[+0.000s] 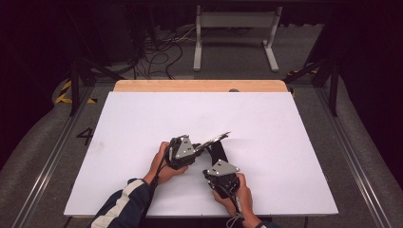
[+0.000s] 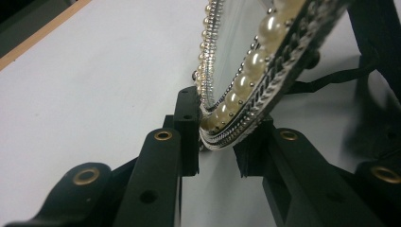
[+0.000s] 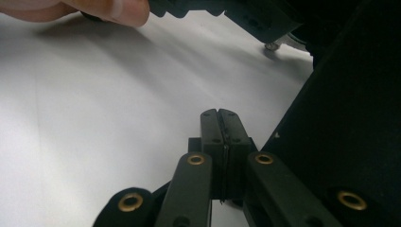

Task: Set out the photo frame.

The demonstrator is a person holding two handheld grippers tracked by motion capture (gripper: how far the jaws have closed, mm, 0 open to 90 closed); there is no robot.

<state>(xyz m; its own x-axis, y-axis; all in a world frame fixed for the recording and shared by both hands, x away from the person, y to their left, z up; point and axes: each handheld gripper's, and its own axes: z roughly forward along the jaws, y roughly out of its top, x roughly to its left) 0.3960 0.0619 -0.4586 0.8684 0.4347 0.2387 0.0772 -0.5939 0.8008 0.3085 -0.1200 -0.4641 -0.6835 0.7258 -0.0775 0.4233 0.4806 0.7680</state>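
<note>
A flat frame (image 1: 216, 138) rimmed with pearls and silver beading hangs tilted over the middle of the white board. Close up in the left gripper view, its glassy face and pearl rim (image 2: 246, 71) rise from between the jaws. My left gripper (image 1: 202, 146) (image 2: 222, 137) is shut on the frame's lower edge, one pad on each side. A black back stand (image 1: 219, 151) (image 3: 350, 118) slopes down from the frame to the board. My right gripper (image 1: 215, 164) (image 3: 220, 118) is shut just beside that stand, its pads pressed together with nothing visible between them.
The white board (image 1: 142, 123) lies on a wooden table whose far edge (image 1: 199, 85) shows behind it. The left hand's fingers (image 3: 118, 9) are close in front of the right gripper. A white metal stand (image 1: 235, 28) and cables sit on the floor beyond the table.
</note>
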